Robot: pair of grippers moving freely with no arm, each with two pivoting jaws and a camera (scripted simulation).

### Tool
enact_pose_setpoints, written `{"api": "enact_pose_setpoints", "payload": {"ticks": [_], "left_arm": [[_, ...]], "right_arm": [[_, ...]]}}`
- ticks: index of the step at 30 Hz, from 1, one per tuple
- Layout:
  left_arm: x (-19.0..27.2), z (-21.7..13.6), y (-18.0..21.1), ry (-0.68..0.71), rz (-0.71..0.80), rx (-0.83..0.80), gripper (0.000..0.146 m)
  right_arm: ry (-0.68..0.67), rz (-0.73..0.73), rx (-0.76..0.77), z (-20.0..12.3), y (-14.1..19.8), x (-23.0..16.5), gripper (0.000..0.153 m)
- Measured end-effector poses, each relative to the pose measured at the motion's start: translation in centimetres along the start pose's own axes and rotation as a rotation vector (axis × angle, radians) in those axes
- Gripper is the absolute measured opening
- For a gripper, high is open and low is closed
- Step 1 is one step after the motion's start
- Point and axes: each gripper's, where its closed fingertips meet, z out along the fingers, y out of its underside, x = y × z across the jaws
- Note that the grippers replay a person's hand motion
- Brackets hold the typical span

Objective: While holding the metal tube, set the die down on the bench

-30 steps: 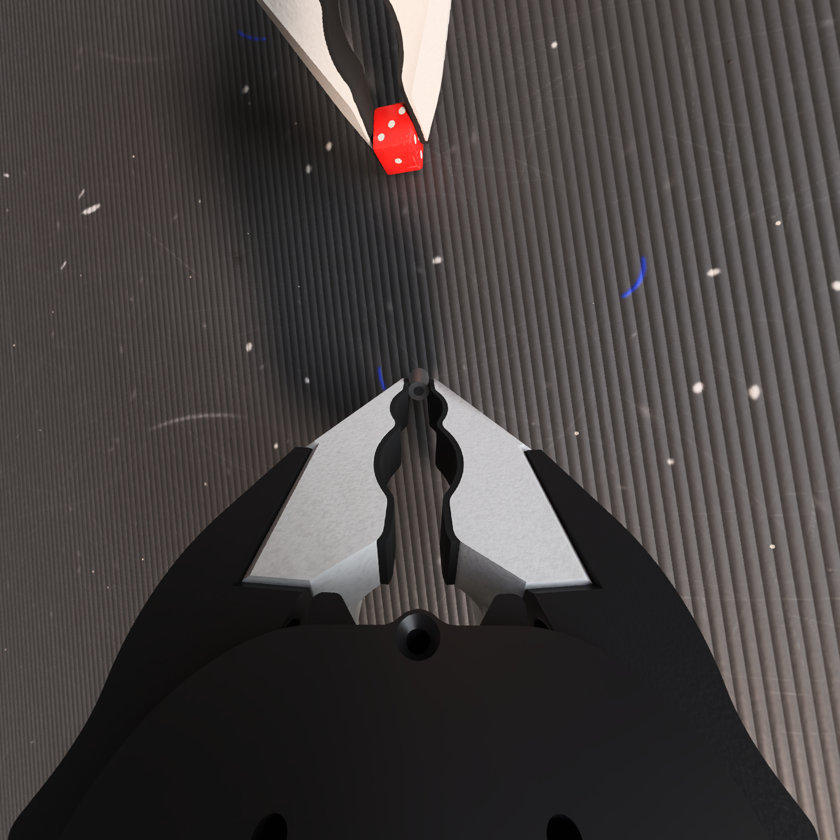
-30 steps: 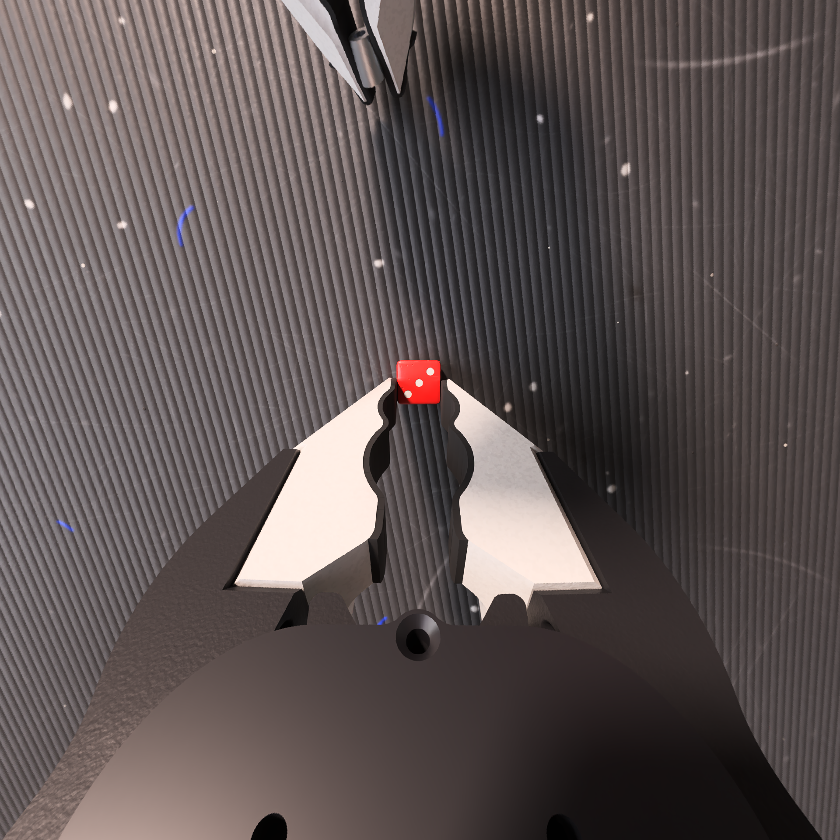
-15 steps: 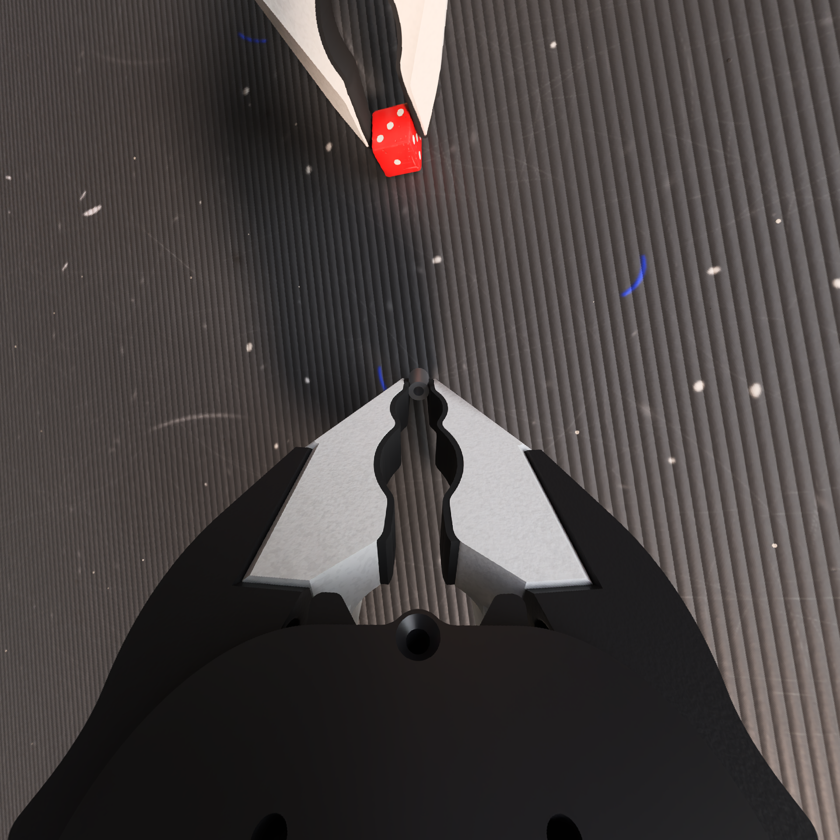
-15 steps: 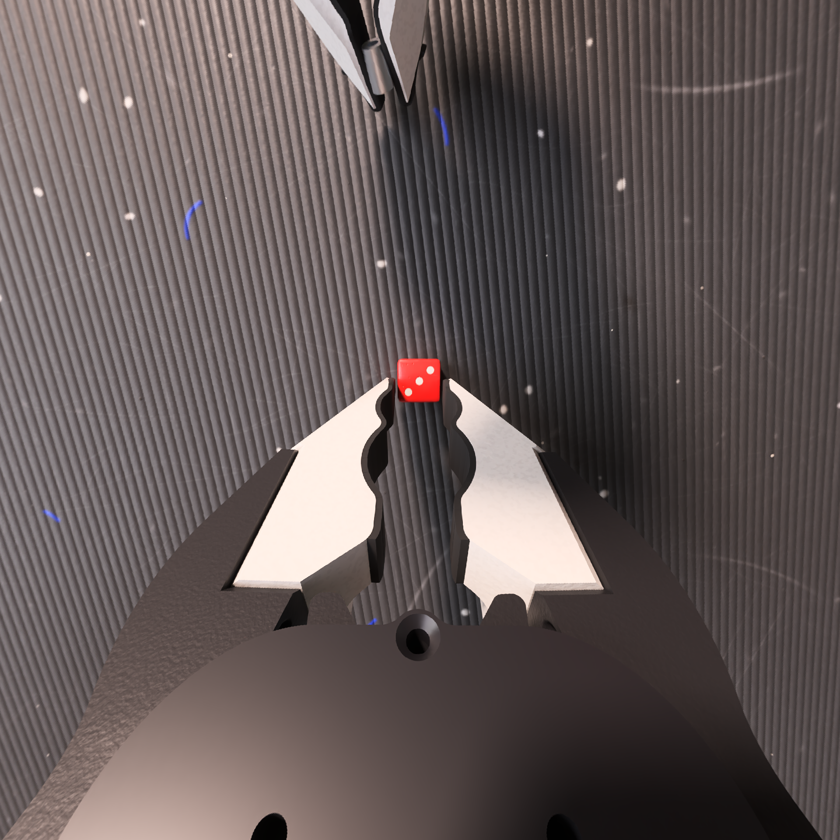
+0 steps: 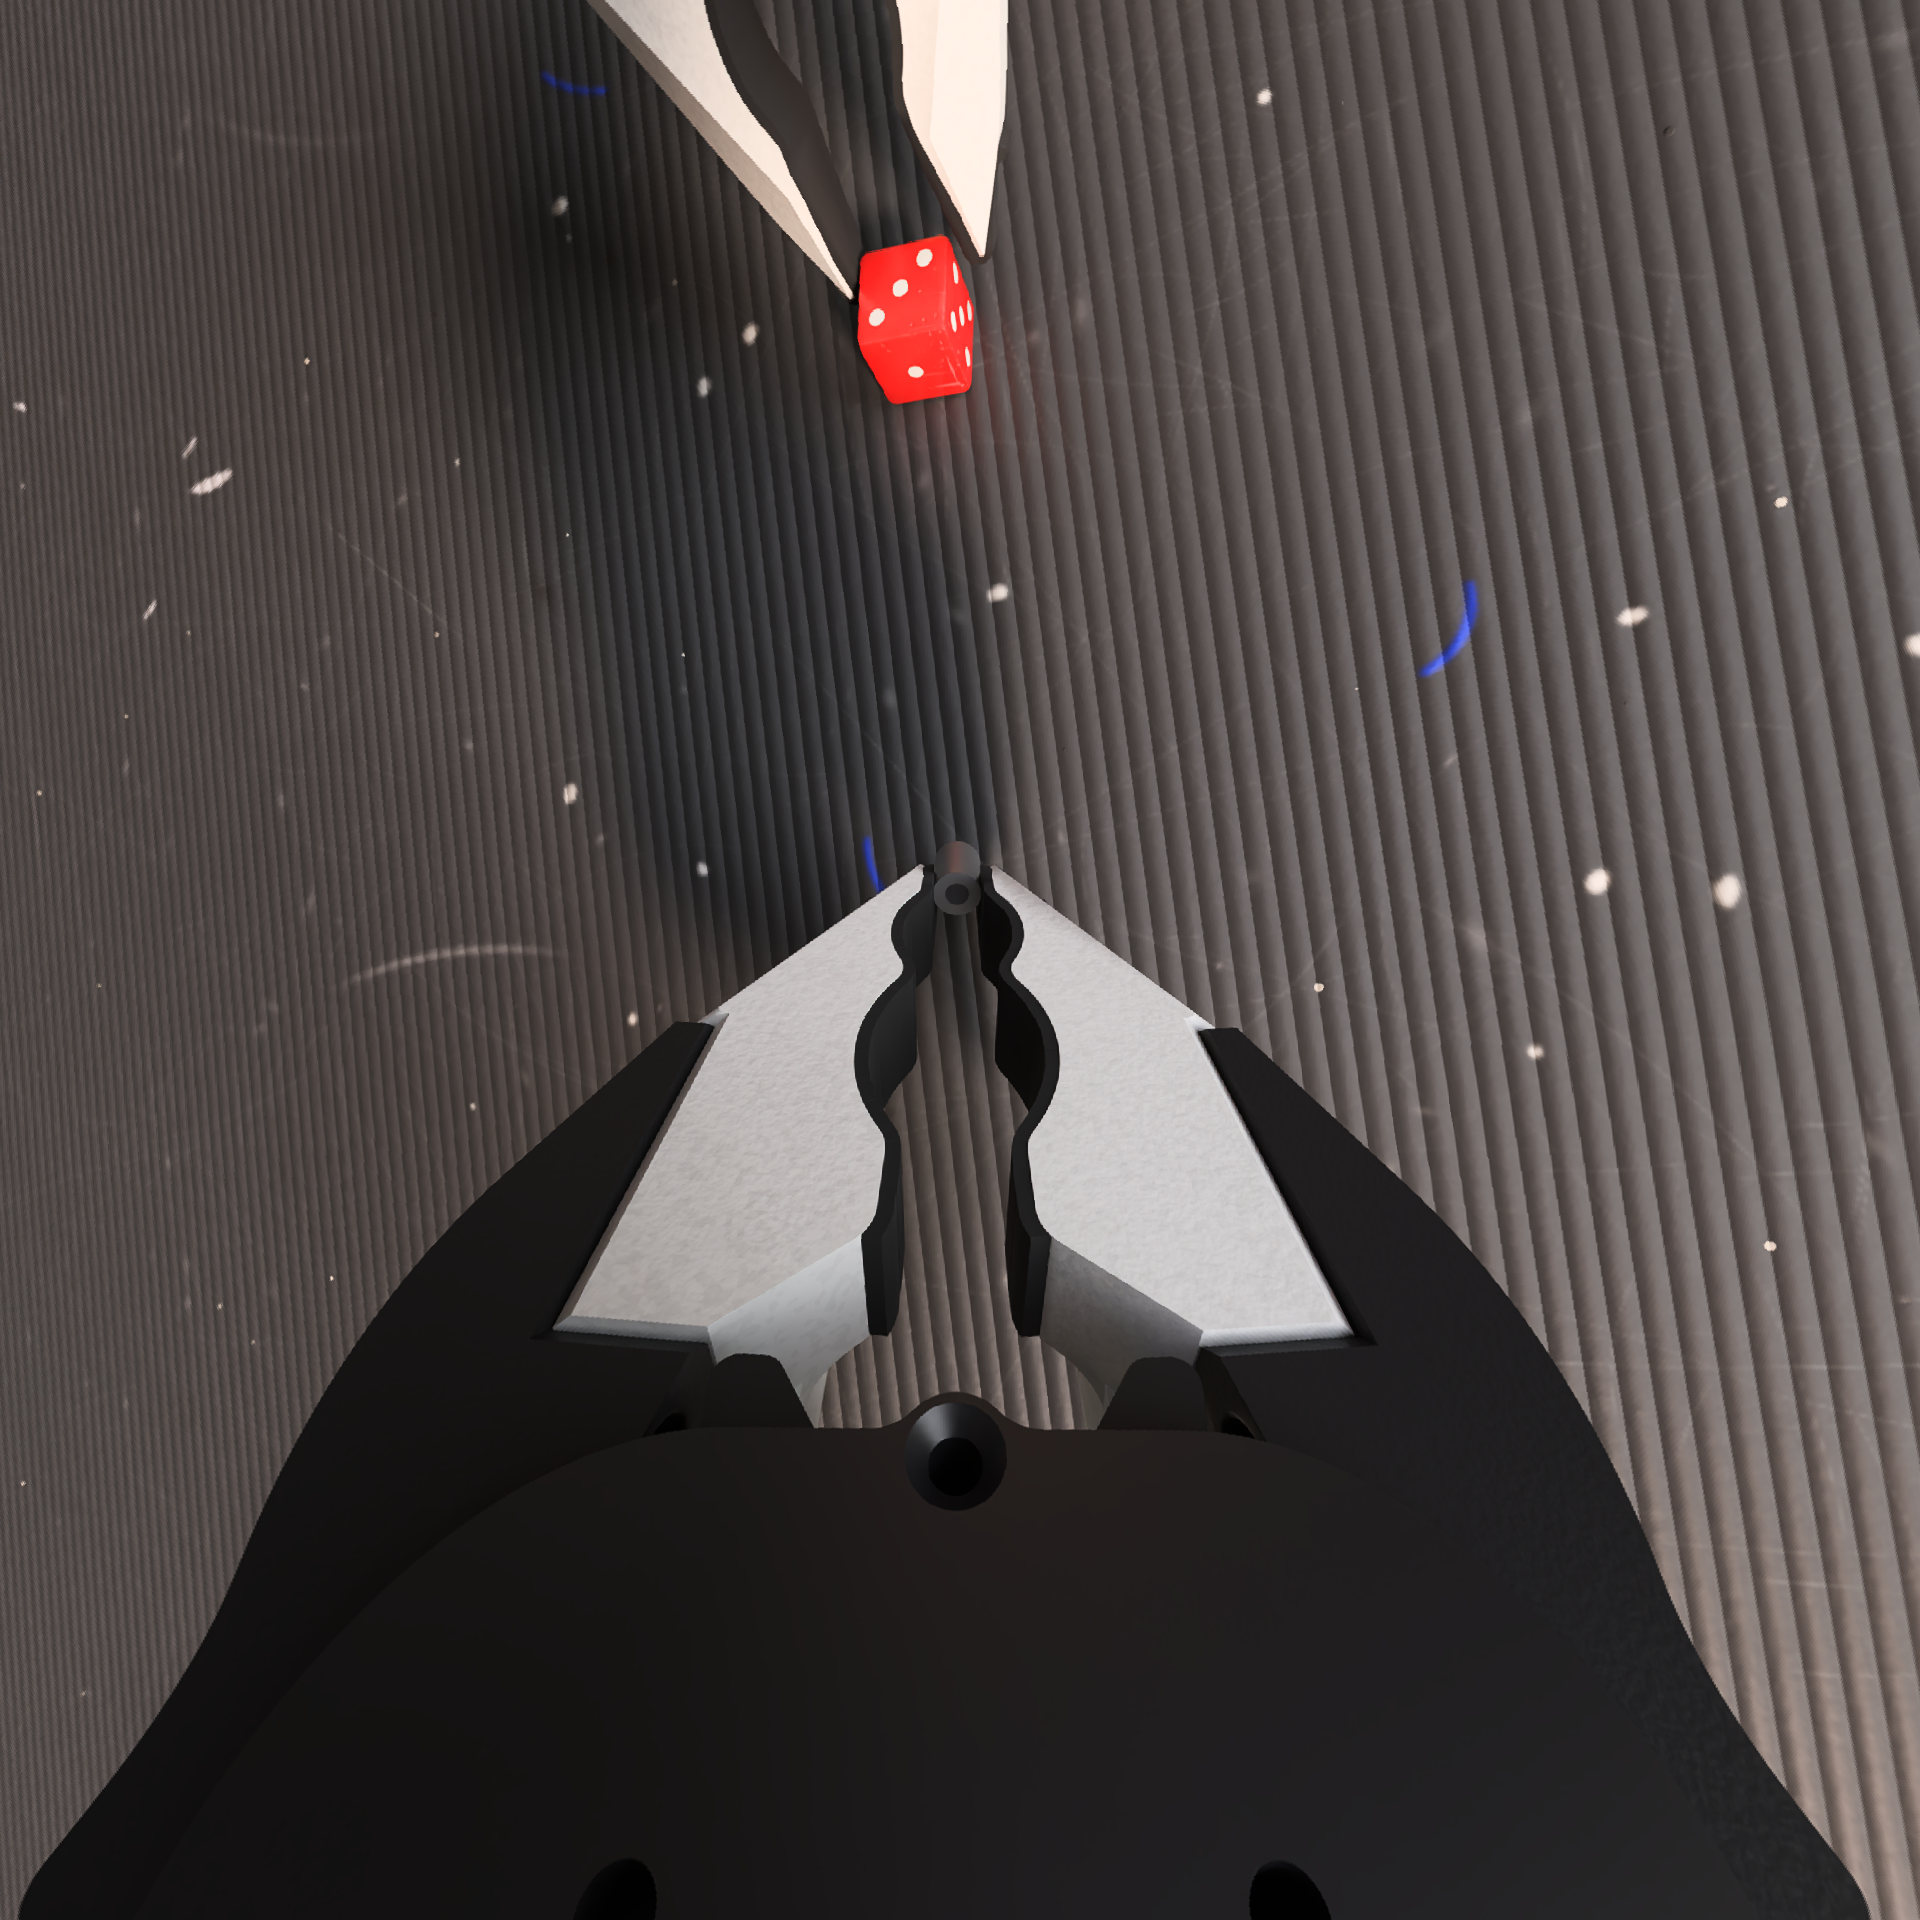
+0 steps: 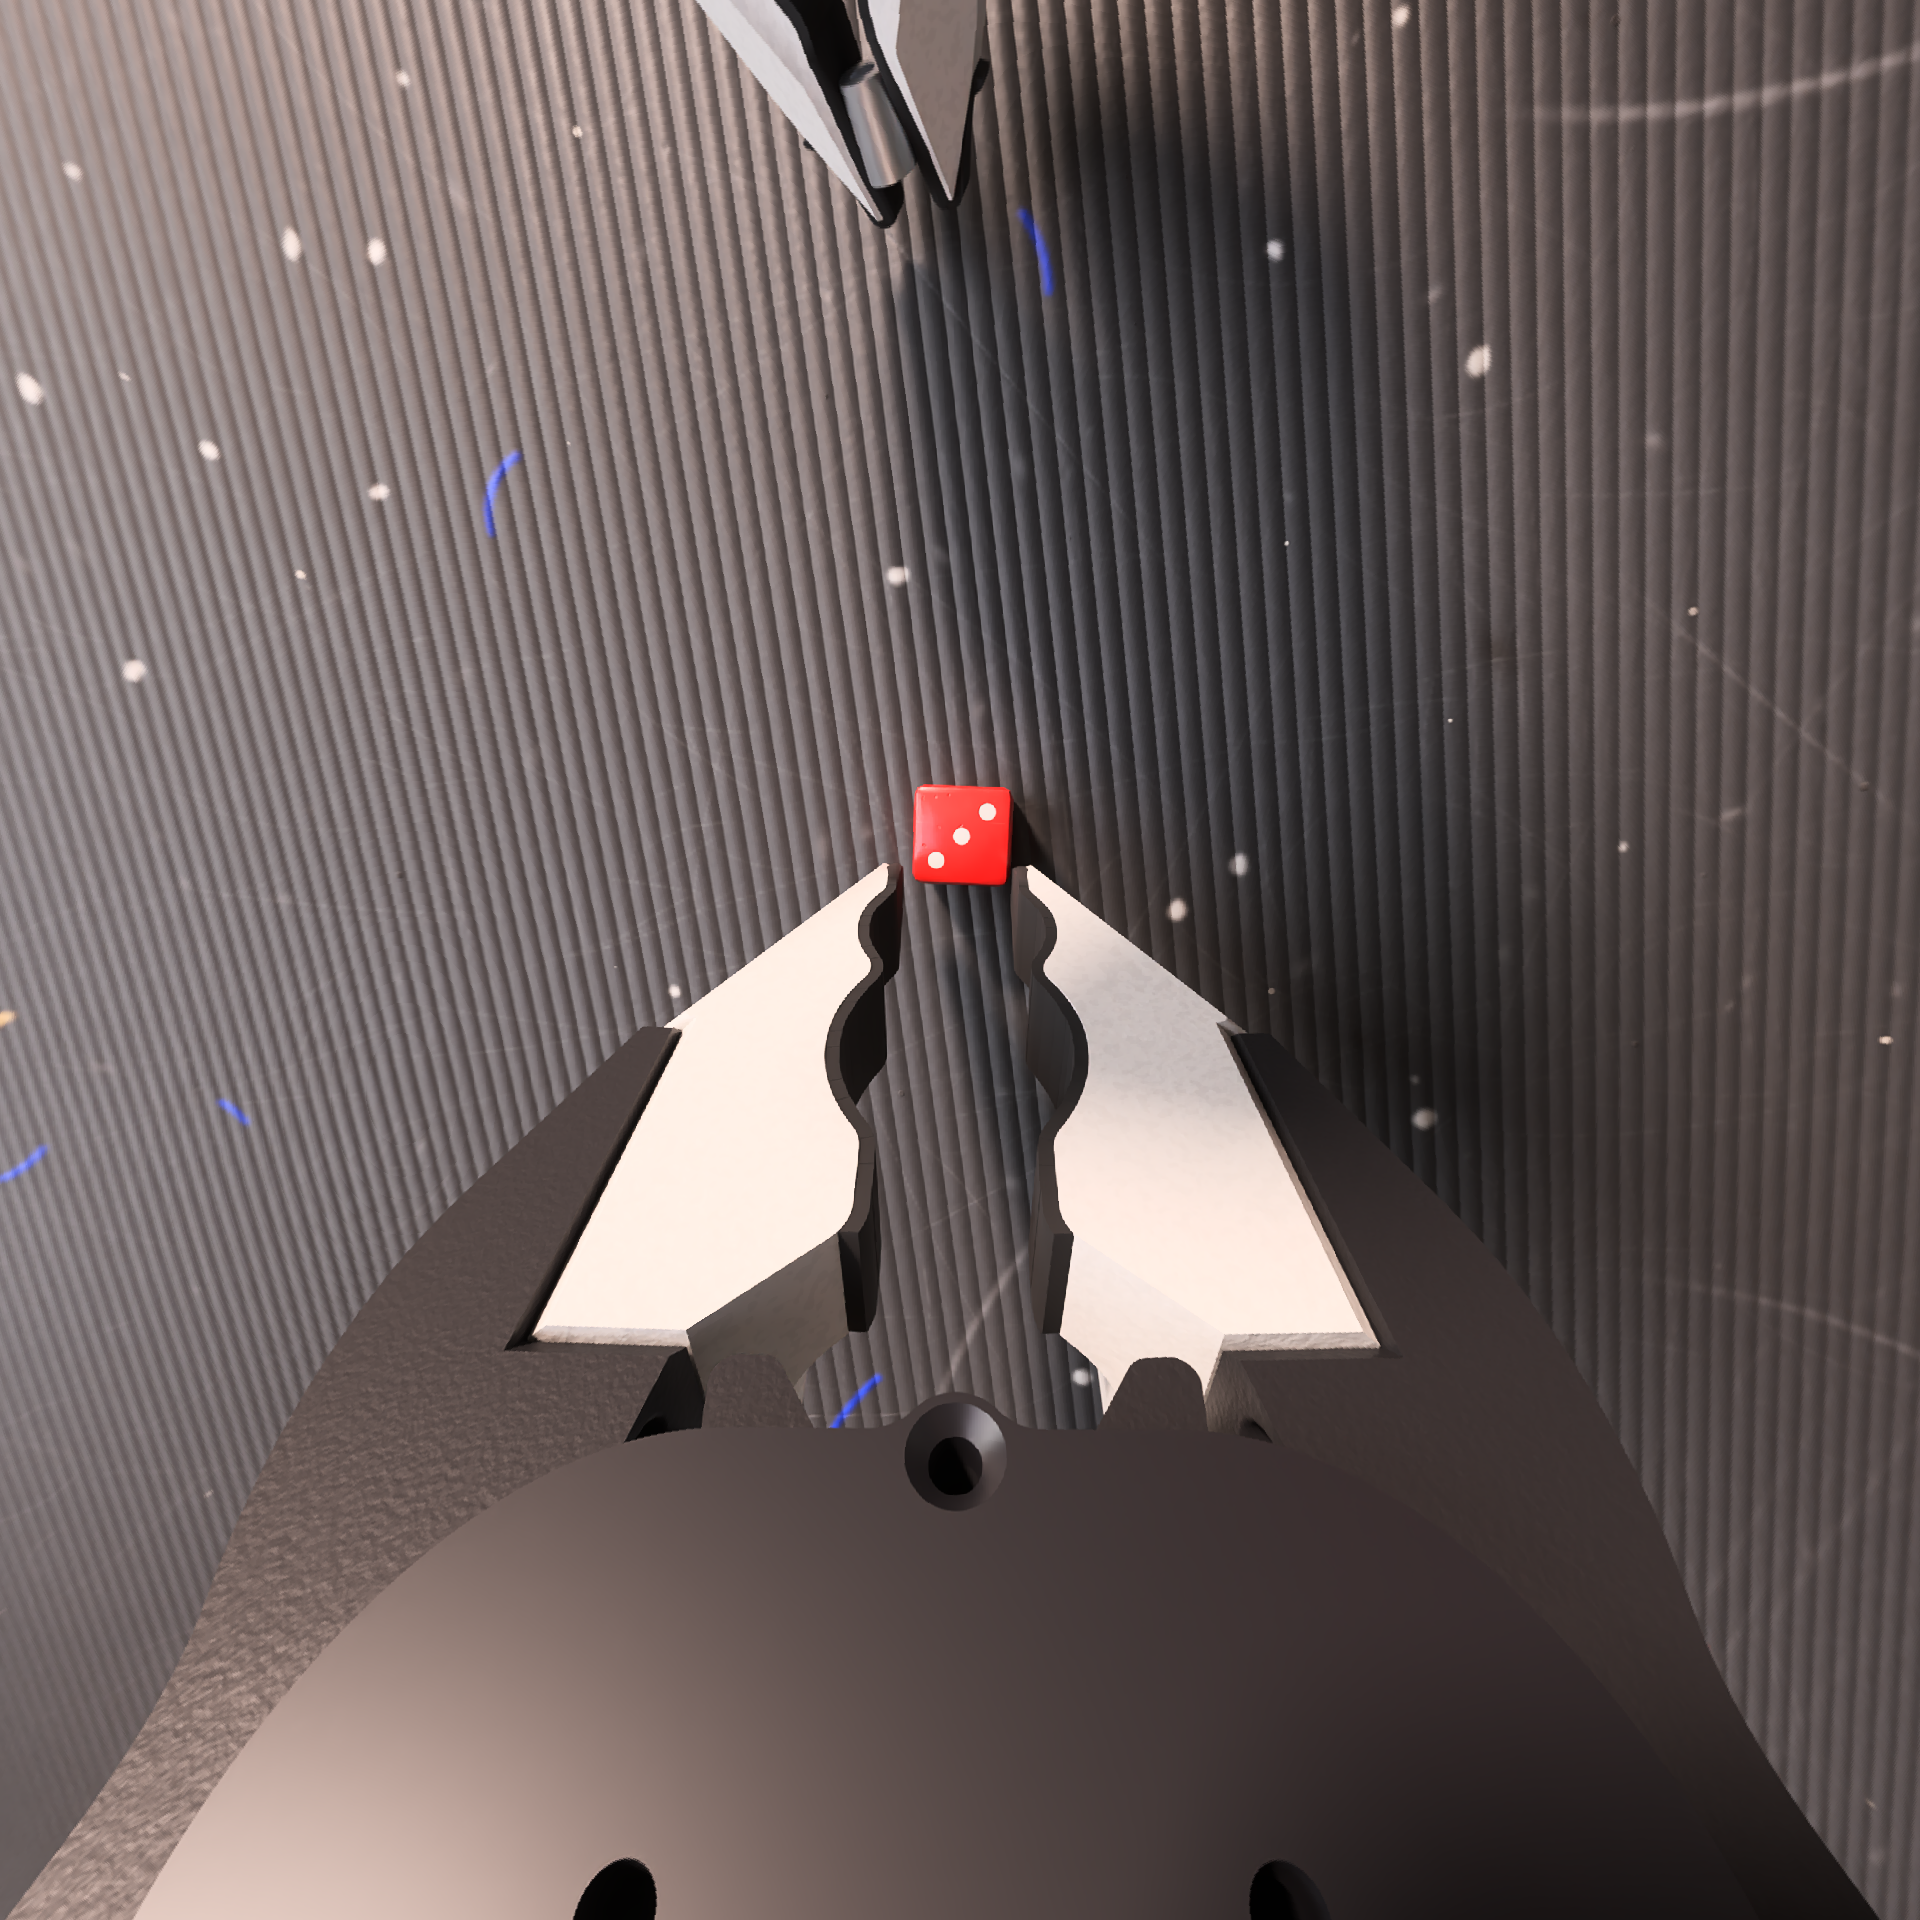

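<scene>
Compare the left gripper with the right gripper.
The left gripper's jaws are shut on the metal tube. The right gripper's jaws stand apart, with the red die lying just past them, apparently on the bench. The left gripper's body looks black, the right gripper's brown. Both have the same wavy-edged fingers.
</scene>
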Motion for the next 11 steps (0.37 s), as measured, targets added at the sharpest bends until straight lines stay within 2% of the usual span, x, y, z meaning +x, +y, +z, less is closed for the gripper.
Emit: {"api": "enact_pose_setpoints", "payload": {"ticks": [11], "left_arm": [[0.01, -0.02, 0.00, -0.003, 0.001, -0.002, 0.007]], "right_arm": [[-0.265, 0.121, -0.012, -0.65, -0.71, 0.68, 0.023]]}}
